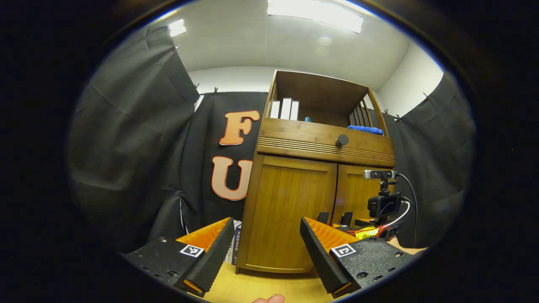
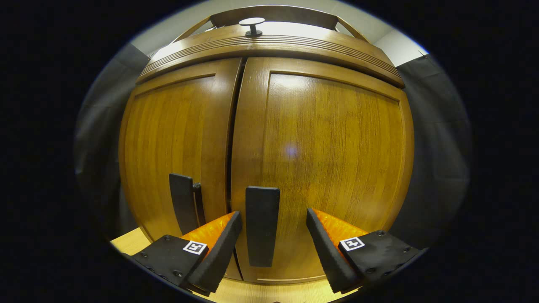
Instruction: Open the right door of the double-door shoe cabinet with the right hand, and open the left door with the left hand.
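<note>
In the right gripper view we see our right gripper (image 2: 269, 248) open, its fingers straddling the right door's black handle (image 2: 262, 226) without touching; both doors closed; the left gripper view shows our left gripper (image 1: 265, 252) open, farther back, facing the whole shoe cabinet (image 1: 294, 210).

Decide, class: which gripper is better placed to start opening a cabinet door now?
Right. In the right gripper view, the open right gripper brackets the right door's handle up close. The left gripper is open too, but hangs back from the cabinet.
</note>
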{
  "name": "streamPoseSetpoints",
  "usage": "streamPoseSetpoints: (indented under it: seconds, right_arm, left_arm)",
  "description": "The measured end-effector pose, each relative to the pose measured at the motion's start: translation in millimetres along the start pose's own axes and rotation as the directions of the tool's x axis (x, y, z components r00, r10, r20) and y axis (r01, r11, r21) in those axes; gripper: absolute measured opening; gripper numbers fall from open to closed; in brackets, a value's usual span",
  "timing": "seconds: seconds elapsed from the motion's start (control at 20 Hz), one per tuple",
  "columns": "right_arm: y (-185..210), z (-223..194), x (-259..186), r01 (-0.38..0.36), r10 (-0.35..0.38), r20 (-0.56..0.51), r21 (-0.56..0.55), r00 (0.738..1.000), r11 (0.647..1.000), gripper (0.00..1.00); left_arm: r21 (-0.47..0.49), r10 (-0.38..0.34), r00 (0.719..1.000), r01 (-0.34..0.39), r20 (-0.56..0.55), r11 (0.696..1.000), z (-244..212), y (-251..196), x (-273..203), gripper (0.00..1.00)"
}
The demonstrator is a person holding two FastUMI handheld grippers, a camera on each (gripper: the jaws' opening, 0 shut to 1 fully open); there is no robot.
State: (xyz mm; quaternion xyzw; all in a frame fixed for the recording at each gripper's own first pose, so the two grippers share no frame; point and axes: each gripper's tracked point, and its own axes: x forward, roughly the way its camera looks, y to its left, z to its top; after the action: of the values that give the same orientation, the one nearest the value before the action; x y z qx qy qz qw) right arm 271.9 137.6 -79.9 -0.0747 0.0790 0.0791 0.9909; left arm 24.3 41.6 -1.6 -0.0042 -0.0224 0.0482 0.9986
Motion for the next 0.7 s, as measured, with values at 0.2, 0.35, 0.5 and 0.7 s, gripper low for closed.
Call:
streamPoseSetpoints:
  seconds: [0.2, 0.35, 0.5, 0.7]
  right_arm:
    - [3.5, -1.9, 2.5, -0.037, 0.037, 0.003, 0.048, 0.999, 0.998, 0.85]
    - [2.9, -2.8, 0.9, -0.048, 0.048, 0.000, 0.074, 0.999, 0.996, 0.90]
    - [10.3, -6.5, 1.9, -0.064, 0.065, -0.025, 0.062, 0.998, 0.996, 0.83]
    - [14.2, -15.0, 0.4, -0.105, 0.109, -0.060, 0.063, 0.992, 0.993, 0.34]
  left_arm:
    - [-0.005, 0.013, 1.000, -0.013, -0.013, 1.000, -4.5, 3.5, 0.7, 0.95]
    - [-0.001, 0.020, 1.000, -0.020, -0.010, 1.000, -2.7, 4.7, -0.7, 0.94]
    - [-0.006, 0.019, 1.000, -0.019, -0.015, 1.000, -3.6, 3.9, -3.4, 0.95]
    - [-0.005, 0.021, 0.999, -0.022, -0.034, 1.000, -7.4, 6.2, -10.3, 0.95]
